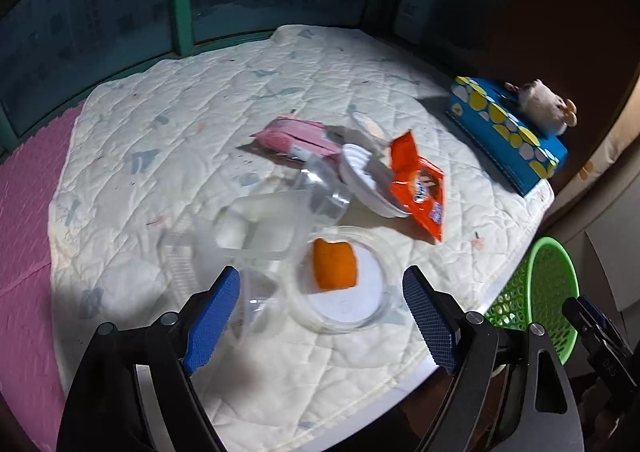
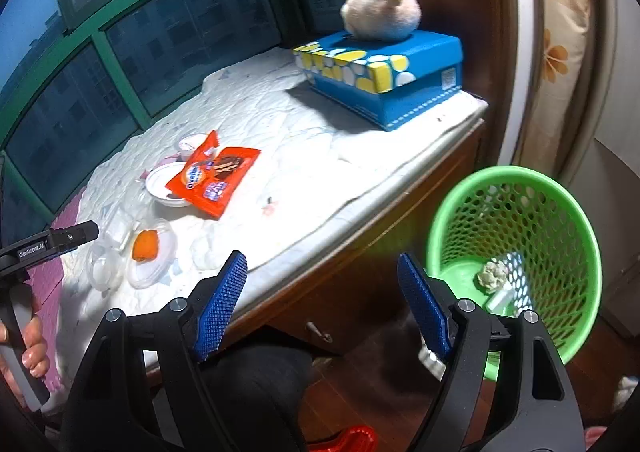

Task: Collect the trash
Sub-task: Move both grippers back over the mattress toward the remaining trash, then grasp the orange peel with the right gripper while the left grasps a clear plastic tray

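From the left wrist view, the left gripper is hanging over the near part of a white quilted pad with its blue jaws spread wide and nothing between them. Just beyond the fingertips a round clear lid is lying flat, carrying an orange peel. To its left, clear plastic containers are sitting in a blurred jumble. Farther off, a white cup is lying tipped, with an orange snack wrapper touching its right side and a pink packet behind it to the left. A blue tissue box with a plush toy on top is standing at the far right edge. A green basket is showing low on the right, off the pad.

From the right wrist view, the right gripper is holding its jaws apart and empty, poised over the pad's near wooden edge. The basket is standing on the floor to the right, holding a crumpled wad and a small box. The wrapper, cup and peel are lying on the pad at left, well apart from the basket. A hand is gripping the other gripper's handle at the far left.
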Demonstrator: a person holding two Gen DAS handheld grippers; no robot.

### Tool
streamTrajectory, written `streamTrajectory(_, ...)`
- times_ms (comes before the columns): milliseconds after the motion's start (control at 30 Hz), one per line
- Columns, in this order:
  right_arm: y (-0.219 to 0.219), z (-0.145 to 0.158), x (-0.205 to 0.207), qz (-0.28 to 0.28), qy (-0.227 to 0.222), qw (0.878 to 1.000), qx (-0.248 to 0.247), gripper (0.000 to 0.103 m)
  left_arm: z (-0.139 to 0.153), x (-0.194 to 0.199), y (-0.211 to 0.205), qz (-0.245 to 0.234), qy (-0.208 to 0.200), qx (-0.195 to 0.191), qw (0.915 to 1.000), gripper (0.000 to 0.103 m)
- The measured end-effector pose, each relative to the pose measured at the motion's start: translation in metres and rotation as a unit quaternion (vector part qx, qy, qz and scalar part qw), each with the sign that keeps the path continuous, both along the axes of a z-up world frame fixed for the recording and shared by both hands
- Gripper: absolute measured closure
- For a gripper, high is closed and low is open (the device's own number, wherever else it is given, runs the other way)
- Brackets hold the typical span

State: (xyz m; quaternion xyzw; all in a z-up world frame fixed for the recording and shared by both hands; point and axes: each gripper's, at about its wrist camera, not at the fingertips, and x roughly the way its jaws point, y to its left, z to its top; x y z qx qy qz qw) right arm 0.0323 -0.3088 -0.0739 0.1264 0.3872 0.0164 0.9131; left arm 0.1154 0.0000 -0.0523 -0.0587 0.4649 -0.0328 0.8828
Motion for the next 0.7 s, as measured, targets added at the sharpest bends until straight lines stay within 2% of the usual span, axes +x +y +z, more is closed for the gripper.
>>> streamTrajectory(133, 0.019, 0.001, 0.007, 0.026, 0.002, 1.0, -0.001, 0.025, -0.007, 0.003, 0.044, 0.058, 0.018, -0.022, 0.9979, 0.022)
streamTrajectory(300, 0.045, 0.001, 0.013, 0.058, 0.003, 0.998, -0.002, 0.025, -0.021, 0.014, 0.09, 0.12, 0.04, -0.046, 0.9908, 0.021)
streamTrajectory(500, 0.071, 0.002, 0.02, 0.085, 0.004, 0.996, -0.004, 0.025, -0.038, 0.029, 0.117, 0.156, 0.069, -0.109, 0.9793, 0.019)
streamTrajectory(700, 0.088, 0.002, 0.026, 0.103, 0.006, 0.995, -0.002, 0.025, -0.052, 0.044, 0.122, 0.168, 0.086, -0.131, 0.9733, 0.019)
